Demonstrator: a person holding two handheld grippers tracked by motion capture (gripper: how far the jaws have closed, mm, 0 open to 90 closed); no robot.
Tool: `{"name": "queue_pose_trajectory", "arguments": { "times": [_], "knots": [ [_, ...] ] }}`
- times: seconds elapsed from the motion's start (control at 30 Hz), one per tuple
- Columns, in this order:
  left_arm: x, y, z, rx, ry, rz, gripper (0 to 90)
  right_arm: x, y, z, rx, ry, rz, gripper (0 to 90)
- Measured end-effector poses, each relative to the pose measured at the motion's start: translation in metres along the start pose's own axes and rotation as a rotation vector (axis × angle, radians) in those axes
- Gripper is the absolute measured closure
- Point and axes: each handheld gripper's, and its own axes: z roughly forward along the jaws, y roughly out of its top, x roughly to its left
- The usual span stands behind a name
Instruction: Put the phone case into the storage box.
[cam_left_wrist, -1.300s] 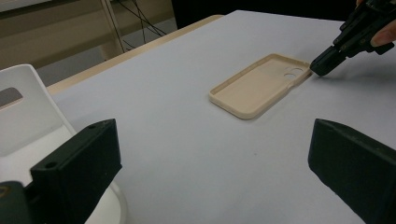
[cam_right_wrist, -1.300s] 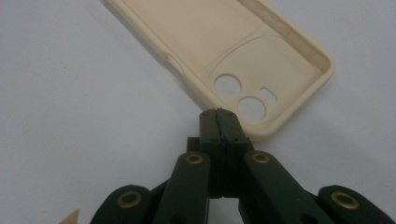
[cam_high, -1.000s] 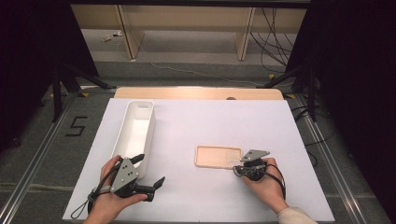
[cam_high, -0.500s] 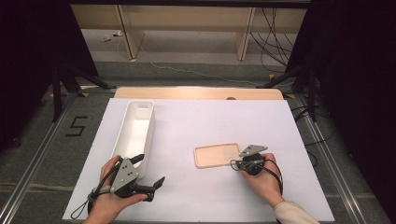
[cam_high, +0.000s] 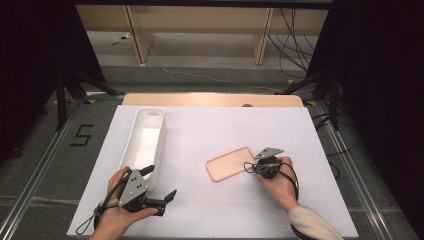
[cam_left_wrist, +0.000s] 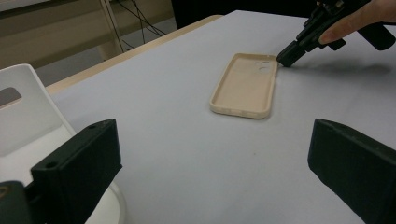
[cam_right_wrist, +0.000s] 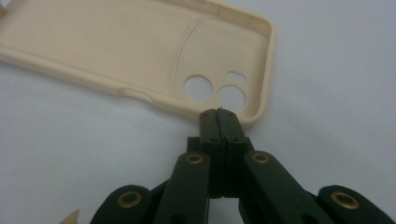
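Note:
A beige phone case (cam_high: 231, 163) lies open side up on the white table cover, turned at a slant, its camera holes toward my right gripper (cam_high: 248, 167). In the right gripper view the jaws are shut together, and the gripper (cam_right_wrist: 218, 114) touches the rim of the case (cam_right_wrist: 140, 46) at the camera corner. The left gripper view shows the case (cam_left_wrist: 245, 86) with that gripper (cam_left_wrist: 283, 58) at its far corner. My left gripper (cam_high: 160, 182) is open and holds nothing, low at the front left beside the near end of the white bin (cam_high: 132, 140).
The long white bin (cam_left_wrist: 28, 107) stands empty at the left, running away from me. A wooden table edge (cam_high: 210, 99) shows beyond the white cover. Dark stands and cables surround the table.
The right gripper has moved slightly forward. The phone case has turned, so its camera end now lies farther from me. The left gripper has stayed put.

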Motion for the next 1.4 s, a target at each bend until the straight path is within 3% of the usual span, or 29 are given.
{"name": "queue_pose_trajectory", "arguments": {
  "times": [0.47,0.77,1.4],
  "knots": [
    [0.0,0.0,0.0,-0.001,-0.005,0.0,2.0,-0.009,0.024,0.024,-0.025,-0.048,-0.003,90.0],
    [0.0,0.0,0.0,0.0,-0.003,-0.002,2.0,-0.016,0.035,0.036,-0.042,-0.049,0.015,90.0],
    [0.0,0.0,-0.001,0.003,-0.001,0.001,1.9,-0.028,0.051,0.051,-0.046,-0.051,-0.027,90.0]
  ]
}}
